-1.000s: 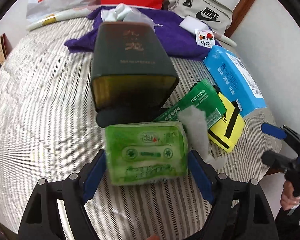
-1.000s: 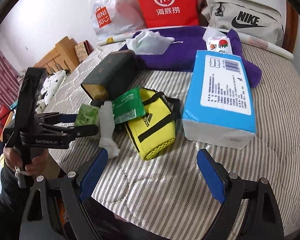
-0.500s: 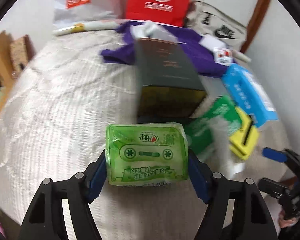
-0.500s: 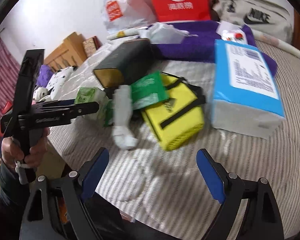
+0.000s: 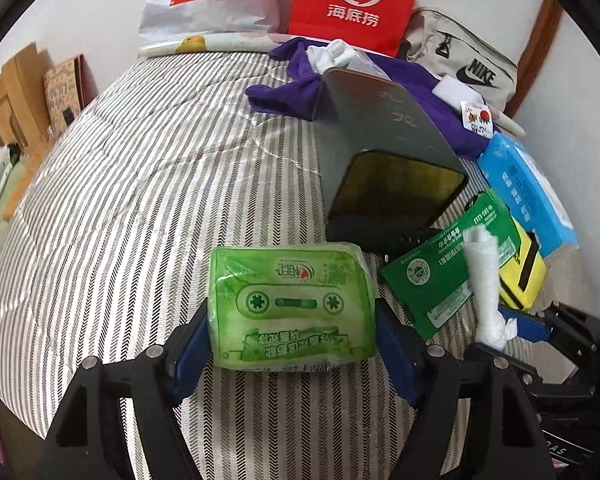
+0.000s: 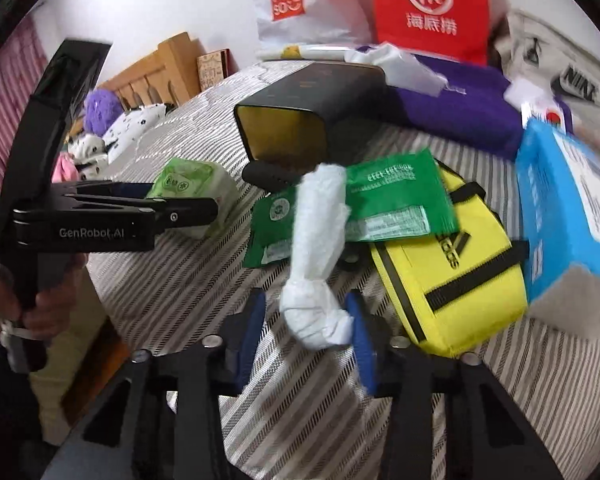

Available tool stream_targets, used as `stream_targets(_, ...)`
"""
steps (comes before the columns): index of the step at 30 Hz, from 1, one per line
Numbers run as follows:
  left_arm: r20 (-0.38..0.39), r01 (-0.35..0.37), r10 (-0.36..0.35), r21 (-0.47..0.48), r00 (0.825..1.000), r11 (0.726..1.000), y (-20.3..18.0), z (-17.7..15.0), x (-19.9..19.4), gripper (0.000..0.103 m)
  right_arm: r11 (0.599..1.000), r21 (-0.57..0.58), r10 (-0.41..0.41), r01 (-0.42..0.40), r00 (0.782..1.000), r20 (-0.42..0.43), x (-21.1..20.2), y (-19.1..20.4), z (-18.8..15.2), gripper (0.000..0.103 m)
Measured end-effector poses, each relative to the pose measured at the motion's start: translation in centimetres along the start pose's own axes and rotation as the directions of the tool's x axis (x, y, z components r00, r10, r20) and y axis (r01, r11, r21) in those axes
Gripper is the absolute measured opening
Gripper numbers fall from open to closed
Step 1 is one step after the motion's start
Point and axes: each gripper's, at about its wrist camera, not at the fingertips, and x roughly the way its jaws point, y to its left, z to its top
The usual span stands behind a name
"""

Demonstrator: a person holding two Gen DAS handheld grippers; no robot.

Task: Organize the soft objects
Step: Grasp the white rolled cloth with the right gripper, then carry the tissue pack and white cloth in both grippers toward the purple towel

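A green tissue pack [image 5: 292,300] with a cassette print hangs just above the striped bed cover [image 5: 140,200]. My left gripper [image 5: 288,332] presses it on both sides, though its jaws are easing open a little. The right wrist view shows that gripper [image 6: 180,212] from the side with the pack [image 6: 192,188] in it. A white rolled cloth [image 6: 320,240] lies across a flat green packet [image 6: 396,200]. Its knotted end sits between the closing jaws of my right gripper [image 6: 306,320]. The right pad touches the knot, and a narrow gap shows at the left pad.
A dark box [image 5: 380,152] lies on its side mid-bed. A yellow pouch [image 6: 452,280] and a blue tissue pack [image 6: 572,208] lie to the right, a purple towel [image 5: 284,92] behind. Shopping bags and a grey bag [image 5: 460,60] line the wall. A person's hand [image 6: 40,312] holds the left gripper's handle.
My left gripper has carried the green pack leftward, away from the dark box. My right gripper has moved in on the white cloth's end and its jaws have narrowed sharply around it.
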Motion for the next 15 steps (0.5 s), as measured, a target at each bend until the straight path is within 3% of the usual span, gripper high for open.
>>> stream_targets(1,0.007,-0.005,0.005,0.01,1.0,1.0,-0.1,-0.2,0.0,0.076,1.0,-0.015,-0.022,0.022,1.0,0.011,0.0,0.3,-0.1,0.026)
stream_targets(2,0.015,-0.011,0.011,0.017,1.0,1.0,-0.3,-0.3,0.0,0.077,0.999,-0.03,-0.034,0.035,0.999,0.014,0.1,0.4,-0.1,0.025)
stream_targets(9,0.066,-0.051,0.047,0.046,0.997,0.998,-1.0,-1.0,0.1,0.084,1.0,-0.021,-0.015,0.016,0.999,0.036,-2.8,-0.6,-1.3,0.025)
stream_targets(12,0.067,-0.097,0.092,0.068,0.993,0.993,-1.7,-1.1,0.3,0.085,0.999,0.005,-0.043,0.043,0.997,0.064,-4.7,-1.8,-2.3,0.025)
stream_targets(15,0.082,-0.095,0.092,0.024,0.992,0.995,-1.5,-1.1,0.3,0.087,0.996,0.033,-0.082,0.08,0.993,0.082,-6.3,-3.6,-3.8,0.025)
